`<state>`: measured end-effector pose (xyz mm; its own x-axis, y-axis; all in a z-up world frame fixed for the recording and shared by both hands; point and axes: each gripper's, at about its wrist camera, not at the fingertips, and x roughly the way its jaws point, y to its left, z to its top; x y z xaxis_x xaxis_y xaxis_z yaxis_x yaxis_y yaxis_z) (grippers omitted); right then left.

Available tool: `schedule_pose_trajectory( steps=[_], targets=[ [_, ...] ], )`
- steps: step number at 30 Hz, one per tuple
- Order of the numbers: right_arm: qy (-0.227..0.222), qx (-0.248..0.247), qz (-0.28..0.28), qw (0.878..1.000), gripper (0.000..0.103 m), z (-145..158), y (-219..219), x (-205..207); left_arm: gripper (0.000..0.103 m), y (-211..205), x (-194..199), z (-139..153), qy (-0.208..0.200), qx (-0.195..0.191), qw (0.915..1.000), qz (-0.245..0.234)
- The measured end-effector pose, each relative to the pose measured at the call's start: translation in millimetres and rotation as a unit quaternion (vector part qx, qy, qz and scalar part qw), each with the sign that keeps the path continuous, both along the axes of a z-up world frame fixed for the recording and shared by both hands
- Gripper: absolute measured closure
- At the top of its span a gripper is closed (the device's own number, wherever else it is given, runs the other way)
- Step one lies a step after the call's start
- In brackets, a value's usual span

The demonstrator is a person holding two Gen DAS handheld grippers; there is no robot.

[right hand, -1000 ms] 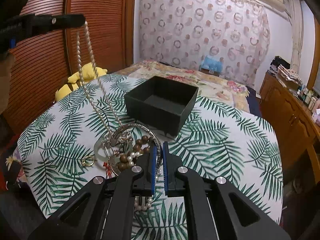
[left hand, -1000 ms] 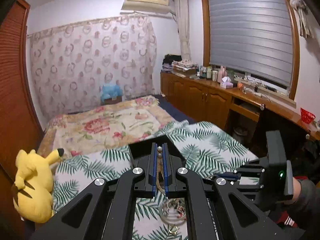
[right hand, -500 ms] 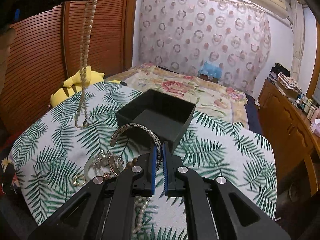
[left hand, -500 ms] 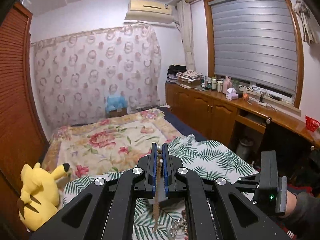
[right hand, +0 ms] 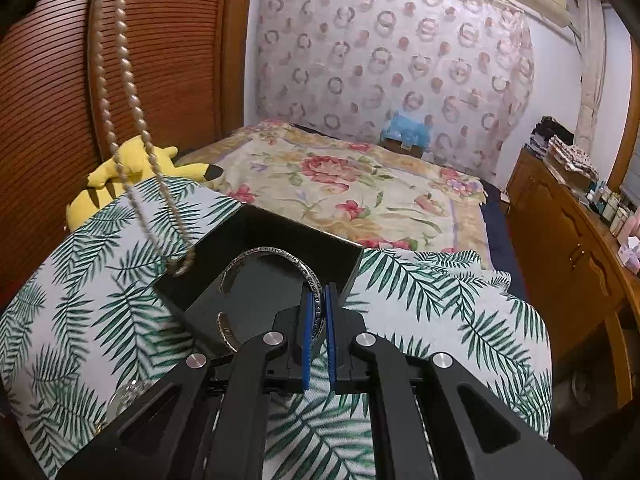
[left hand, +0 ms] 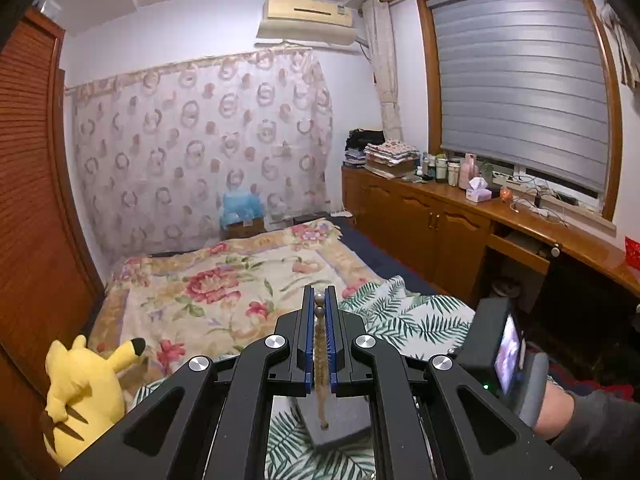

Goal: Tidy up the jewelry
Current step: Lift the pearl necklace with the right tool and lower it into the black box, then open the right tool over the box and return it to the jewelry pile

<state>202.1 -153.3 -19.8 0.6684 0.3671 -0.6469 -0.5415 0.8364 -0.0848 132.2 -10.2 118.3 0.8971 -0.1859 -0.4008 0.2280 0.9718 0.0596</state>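
Observation:
My left gripper [left hand: 319, 300] is shut on a pearl necklace [left hand: 320, 360], which hangs down over the black open box [left hand: 340, 428]. In the right wrist view the necklace [right hand: 124, 88] dangles from the top left, its lower end at the box's [right hand: 224, 300] near-left rim. My right gripper [right hand: 319, 296] is shut on a silver cuff bangle [right hand: 276, 258] and holds it above the box's opening. The box stands on a palm-leaf cloth [right hand: 440, 312].
A yellow plush toy [right hand: 120, 176] lies at the table's far left edge; it also shows in the left wrist view [left hand: 80, 392]. A clear ring-like piece [right hand: 128, 392] lies on the cloth near left. A floral bed [right hand: 340, 184] lies behind, wooden cabinets [right hand: 568, 248] to the right.
Both grippers lifted their pieces off the jewelry pile and carried them forward: the necklace hangs over the box's rim, and the bangle is above the box.

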Motion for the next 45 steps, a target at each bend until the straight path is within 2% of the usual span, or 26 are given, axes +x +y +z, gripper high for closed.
schedule_pose_trajectory(
  steps=[3, 6, 10, 13, 26, 31, 33, 35, 36, 40, 43, 45],
  targets=[
    [0.015, 0.003, 0.007, 1.000, 0.095, -5.6, 5.5, 8.8, 0.099, -6.2, 13.5, -4.9, 0.007, 0.003, 1.0000, 0.003],
    [0.030, 0.006, 0.027, 0.999, 0.089, -12.2, 13.7, 11.4, 0.099, -7.9, 25.2, -13.5, 0.016, 0.005, 0.9998, 0.007],
    [0.031, -0.005, 0.038, 0.999, 0.087, -22.3, 18.9, 6.1, 0.099, -9.2, 33.5, -21.8, 0.021, 0.002, 0.9997, 0.014],
    [0.034, 0.004, 0.039, 0.999, 0.087, -23.7, 15.1, 2.8, 0.099, -9.2, 40.6, -26.1, 0.024, 0.004, 0.9995, 0.019],
    [0.003, 0.029, 0.041, 0.999, 0.087, -2.3, -12.6, -25.4, 0.098, -13.0, 56.3, -46.6, 0.052, 0.011, 0.9982, 0.029],
    [0.001, 0.049, 0.039, 0.998, 0.087, 0.7, -27.6, -44.0, 0.098, -9.5, 44.4, -62.3, 0.070, 0.012, 0.9972, 0.024],
    [0.001, 0.057, 0.041, 0.998, 0.087, 0.9, -35.4, -54.6, 0.096, -6.5, 35.9, -71.2, 0.077, 0.015, 0.9966, 0.022],
    [0.001, 0.059, 0.042, 0.997, 0.087, -1.1, -39.9, -63.6, 0.078, -3.1, 26.5, -79.2, 0.081, 0.013, 0.9964, 0.021],
    [0.003, 0.061, 0.043, 0.997, 0.087, -2.2, -41.9, -67.8, 0.075, -2.1, 21.2, -83.3, 0.083, 0.012, 0.9963, 0.020],
    [0.012, 0.065, 0.043, 0.997, 0.086, -9.5, -50.4, -84.0, 0.073, 1.4, 3.9, -98.2, 0.095, 0.006, 0.9953, 0.014],
    [0.018, 0.057, 0.042, 0.997, 0.086, -16.9, -53.4, -92.3, 0.064, 1.3, -10.8, -110.0, 0.105, -0.001, 0.9944, 0.005],
    [0.025, 0.052, 0.043, 0.997, 0.086, -23.6, -55.2, -99.3, 0.062, -0.6, -21.3, -118.0, 0.110, -0.003, 0.9940, 0.001]
  ],
)
